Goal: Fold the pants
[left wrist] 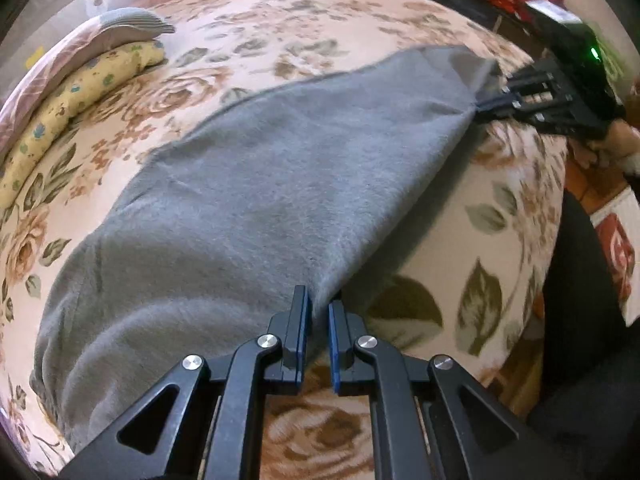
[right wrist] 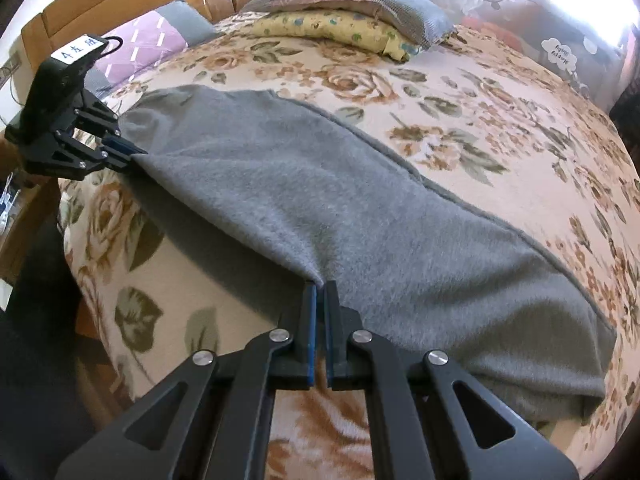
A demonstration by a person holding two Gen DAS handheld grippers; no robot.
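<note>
Left wrist view: left tongs (left wrist: pixel 318 312) clamped on grey pants (left wrist: pixel 248 200) edge; right tongs (left wrist: pixel 486 102) likewise, above floral bed (left wrist: pixel 460 248).

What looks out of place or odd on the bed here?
Nothing stands out. The grey pants lie on the floral bedspread, near edge pinched by the left gripper and right gripper; no damage visible.

Grey fuzzy matt fleece pants (right wrist: pixel 340 208) lie on a floral woven cloth bedspread (right wrist: pixel 500 128); glossy varnished wooden headboard (right wrist: pixel 132 0) at upper left.
</note>
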